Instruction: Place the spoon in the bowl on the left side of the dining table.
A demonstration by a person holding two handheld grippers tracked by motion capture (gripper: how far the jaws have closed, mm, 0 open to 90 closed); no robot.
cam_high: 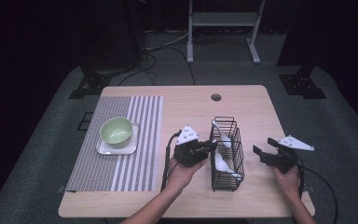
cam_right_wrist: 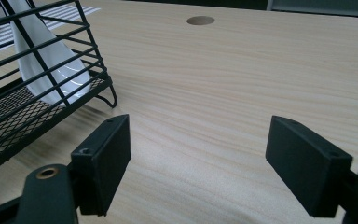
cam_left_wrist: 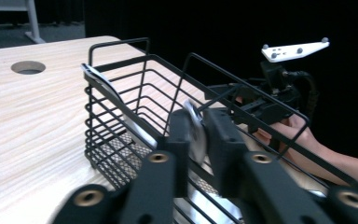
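Spoon handle, white ceramic (cam_left_wrist: pixel 195 130), sits clamped between pads of L gripper (cam_left_wrist: pixel 198 140), jaws nearly together on it at rim of black wire basket (cam_left_wrist: pixel 121 116); grip high on handle, prob. to lift it clear of wires. R gripper (cam_right_wrist: pixel 198 158) jaws wide apart, holding nothing, over bare table beside basket.

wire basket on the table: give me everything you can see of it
The wire basket is a black, narrow, oblong rack of thin metal rods with a fine mesh floor and small wire feet. It stands upright on the bare wooden table, right of the striped mat. Two white spoons lean inside. The left gripper reaches over its rim, shut on one spoon's handle.
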